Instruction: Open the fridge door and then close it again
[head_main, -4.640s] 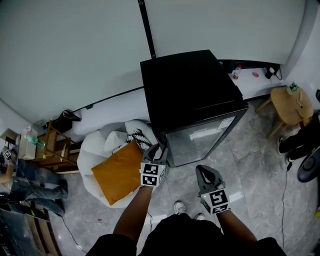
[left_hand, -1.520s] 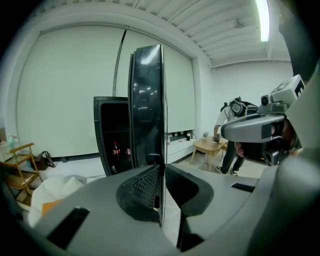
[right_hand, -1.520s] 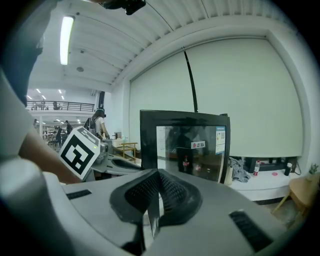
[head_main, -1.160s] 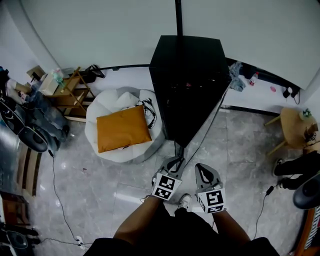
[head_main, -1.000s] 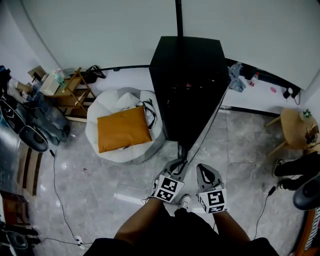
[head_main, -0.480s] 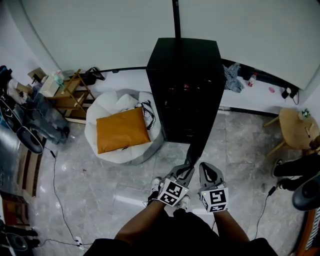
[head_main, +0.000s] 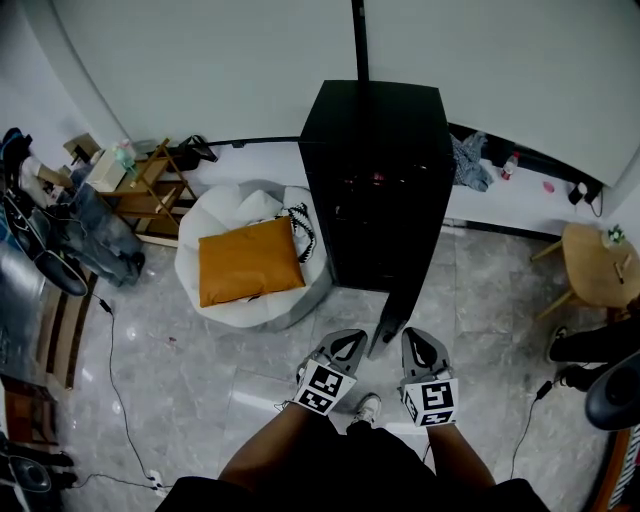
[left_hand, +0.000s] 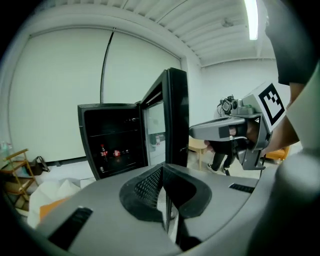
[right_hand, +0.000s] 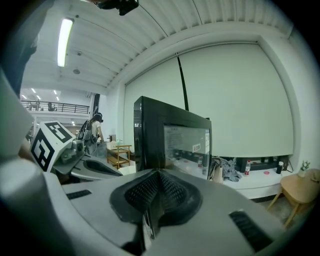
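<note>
Both sets of jaws are closed right up with nothing in them: the left gripper (left_hand: 162, 170) has its pads pressed together and only air at the tips, and the right gripper (right_hand: 159, 176) is the same. The fridge (head_main: 375, 170) is open. The fridge door (left_hand: 176, 120) is swung out toward us, with its free edge just ahead of the left jaws and a touch to their right, not touching them. In the head view we see that edge sitting between the two sets of jaws. The right jaws point at the door's outer glass face, close ahead; the labels on it are too small to read. Past the left jaws we see into the cabinet: dark shelves and a red-labelled bottle (left_hand: 102, 151) on one. On the floor, well left of the left jaws, is a white beanbag (head_main: 225, 205) with an orange cushion (head_main: 250, 262) on it. Well right of the right jaws is a round wooden stool (head_main: 598, 265).
</note>
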